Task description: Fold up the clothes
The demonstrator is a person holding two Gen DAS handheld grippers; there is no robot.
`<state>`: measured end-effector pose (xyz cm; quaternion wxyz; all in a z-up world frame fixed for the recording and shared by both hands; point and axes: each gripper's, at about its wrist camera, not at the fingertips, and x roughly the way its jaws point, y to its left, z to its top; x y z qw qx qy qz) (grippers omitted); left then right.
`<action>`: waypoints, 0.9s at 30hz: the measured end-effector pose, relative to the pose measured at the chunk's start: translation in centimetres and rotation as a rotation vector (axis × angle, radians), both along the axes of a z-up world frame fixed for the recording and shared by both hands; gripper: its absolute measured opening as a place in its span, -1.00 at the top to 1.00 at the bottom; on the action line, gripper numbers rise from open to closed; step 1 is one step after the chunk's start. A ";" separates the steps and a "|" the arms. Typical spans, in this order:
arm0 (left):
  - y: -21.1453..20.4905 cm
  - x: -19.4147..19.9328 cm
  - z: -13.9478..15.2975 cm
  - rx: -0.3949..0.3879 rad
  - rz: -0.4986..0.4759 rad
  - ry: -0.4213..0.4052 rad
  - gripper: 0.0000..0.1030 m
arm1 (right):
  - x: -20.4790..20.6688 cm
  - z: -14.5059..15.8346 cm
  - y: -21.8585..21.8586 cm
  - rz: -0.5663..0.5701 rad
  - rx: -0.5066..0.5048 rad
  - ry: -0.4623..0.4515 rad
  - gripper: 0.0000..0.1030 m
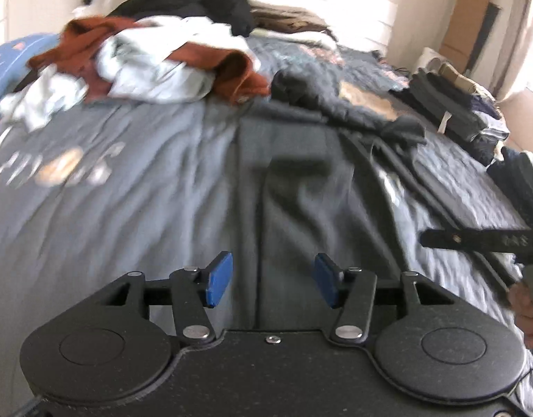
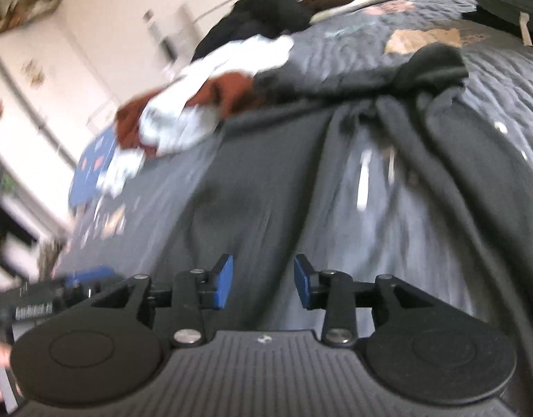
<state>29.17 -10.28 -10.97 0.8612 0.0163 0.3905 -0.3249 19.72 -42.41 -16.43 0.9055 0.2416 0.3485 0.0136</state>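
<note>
Now both jaws parted, empty, above dark garment (image 1: 294,187).

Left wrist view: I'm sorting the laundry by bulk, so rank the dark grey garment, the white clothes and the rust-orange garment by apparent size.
1. dark grey garment, though nearest the camera.
2. white clothes.
3. rust-orange garment, partly buried, so unsure.

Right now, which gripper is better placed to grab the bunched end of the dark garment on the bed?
Right, tentatively. The right gripper looks straight up the dark garment toward its bunched end; from the left gripper that end lies off to the right. Both jaws are open, empty.
</note>
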 end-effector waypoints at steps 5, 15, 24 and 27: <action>3.0 -2.9 -1.4 -0.072 0.094 0.114 -0.01 | -5.0 -1.6 2.4 0.006 0.047 0.091 0.21; 4.7 -4.0 -4.3 -0.276 0.232 0.307 0.03 | -5.3 -3.8 4.0 -0.038 0.163 0.130 0.15; 3.2 -1.8 -6.7 -0.365 0.272 0.319 0.02 | -5.3 -4.7 3.9 -0.013 0.173 0.110 0.03; 3.3 -1.9 -6.8 -0.395 0.276 0.314 0.15 | -5.2 -4.6 4.3 0.017 0.162 0.096 0.32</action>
